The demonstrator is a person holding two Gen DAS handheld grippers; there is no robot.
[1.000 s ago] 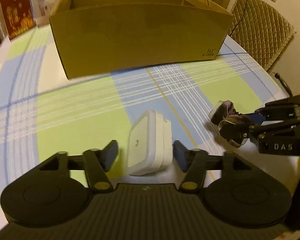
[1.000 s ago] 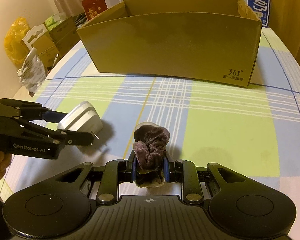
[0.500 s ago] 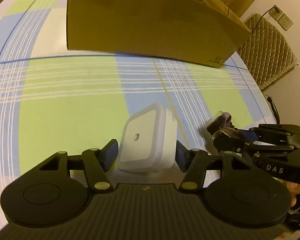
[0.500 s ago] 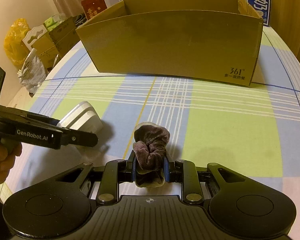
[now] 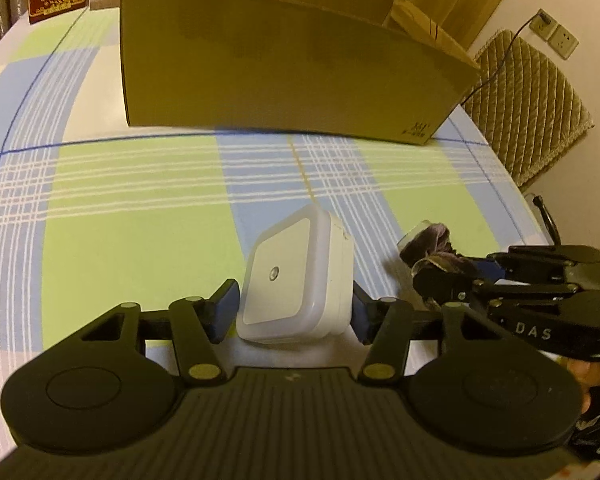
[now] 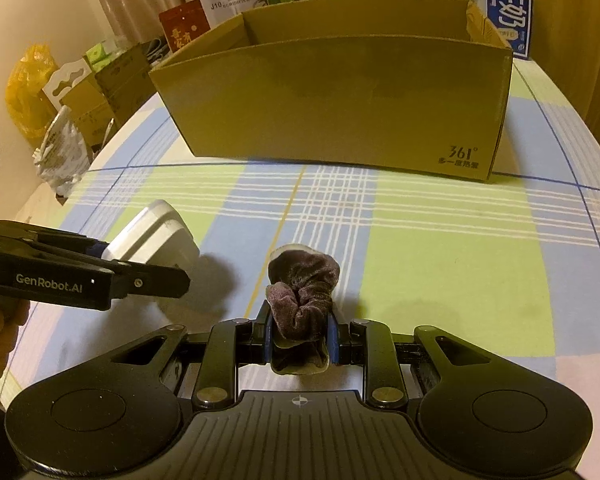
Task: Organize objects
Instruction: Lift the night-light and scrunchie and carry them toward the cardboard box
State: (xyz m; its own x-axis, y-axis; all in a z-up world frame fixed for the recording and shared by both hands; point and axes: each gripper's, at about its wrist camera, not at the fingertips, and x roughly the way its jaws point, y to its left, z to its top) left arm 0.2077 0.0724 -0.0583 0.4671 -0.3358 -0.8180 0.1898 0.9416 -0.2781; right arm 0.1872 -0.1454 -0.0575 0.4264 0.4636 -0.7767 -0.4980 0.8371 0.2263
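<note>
A white square night light [image 5: 292,276] sits between the blue pads of my left gripper [image 5: 294,300]. Its jaws are closing on it and both pads touch its sides. From the right wrist view the night light [image 6: 156,236] looks tilted above the checked tablecloth, with the left gripper [image 6: 140,264] around it. My right gripper [image 6: 298,332] is shut on a brown velvet scrunchie [image 6: 300,296], low over the cloth. The scrunchie [image 5: 428,240] and the right gripper [image 5: 440,268] also show at the right of the left wrist view. An open cardboard box [image 6: 340,100] stands behind both.
The cardboard box [image 5: 292,68] spans the far side of the table. A quilted chair back [image 5: 528,96] stands past the table's right edge. Off the left edge sit a yellow bag [image 6: 28,92], cartons and a plastic bag. Printed boxes stand behind the cardboard box.
The left gripper's jaws have narrowed onto the night light and the gripper has rolled, so the night light now stands tilted. The right gripper and scrunchie have not moved.
</note>
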